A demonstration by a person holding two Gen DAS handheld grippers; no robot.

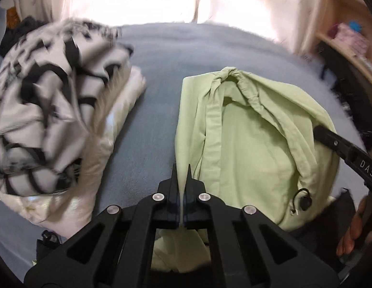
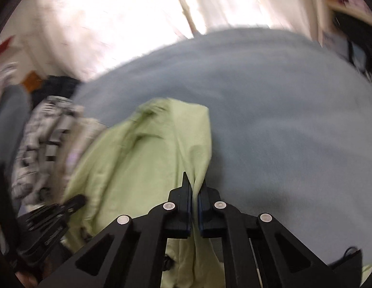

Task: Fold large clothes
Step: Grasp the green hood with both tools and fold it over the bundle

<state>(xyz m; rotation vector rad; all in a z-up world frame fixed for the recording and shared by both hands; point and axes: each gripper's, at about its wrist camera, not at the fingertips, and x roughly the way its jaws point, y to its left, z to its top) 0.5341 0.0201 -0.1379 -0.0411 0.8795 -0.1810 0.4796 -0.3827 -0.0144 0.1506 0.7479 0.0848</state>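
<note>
A light green garment (image 1: 253, 144) with a drawstring toggle lies folded in part on a blue-grey blanket (image 1: 161, 76). My left gripper (image 1: 182, 175) is shut on the garment's left edge, a thin fold of green cloth pinched between its black fingers. The right gripper's black body (image 1: 342, 151) reaches in over the garment's right side. In the right wrist view my right gripper (image 2: 195, 180) is shut on a green fold at the garment's (image 2: 142, 158) right edge. The left gripper's body (image 2: 49, 223) shows blurred at lower left.
A black-and-white patterned cloth (image 1: 46, 110) is piled on a cream pillow (image 1: 109, 129) to the left. Bright curtains hang behind the bed. A wooden shelf (image 1: 342, 36) stands at the right. A hand (image 1: 354, 228) shows at the lower right.
</note>
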